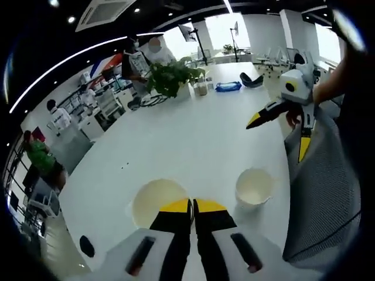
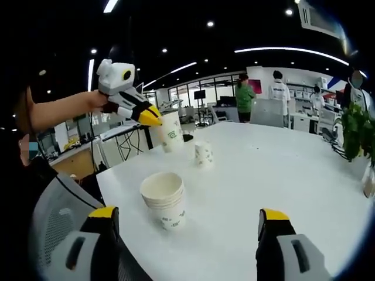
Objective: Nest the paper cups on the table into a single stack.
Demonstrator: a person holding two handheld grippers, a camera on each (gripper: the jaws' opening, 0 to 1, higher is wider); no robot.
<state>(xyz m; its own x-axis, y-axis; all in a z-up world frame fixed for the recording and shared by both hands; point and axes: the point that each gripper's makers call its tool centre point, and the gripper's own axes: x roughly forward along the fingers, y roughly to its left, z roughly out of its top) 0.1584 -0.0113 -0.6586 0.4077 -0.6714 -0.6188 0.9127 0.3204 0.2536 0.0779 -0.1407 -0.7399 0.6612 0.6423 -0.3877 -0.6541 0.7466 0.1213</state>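
My left gripper (image 1: pixel 191 206) is shut on the rim of a white paper cup (image 1: pixel 157 201), whose open inside I see from above. The right gripper view shows that left gripper (image 2: pixel 153 119) holding this cup (image 2: pixel 170 132) in the air above the table's far end. A stack of nested paper cups (image 2: pixel 164 202) stands near the table's edge, just ahead of my open right gripper (image 2: pixel 188 220). Beyond it a single printed cup (image 2: pixel 203 153) stands on the table. In the left gripper view, another open cup (image 1: pixel 254 187) sits on the table, with the right gripper (image 1: pixel 279 139) open above it.
The long white table (image 1: pixel 176 134) carries a potted plant (image 1: pixel 170 76) and a blue item (image 1: pixel 227 86) at its far end. A grey mesh chair (image 2: pixel 53 205) stands at the table's edge beside the person. Several people stand by desks (image 2: pixel 258 96) in the background.
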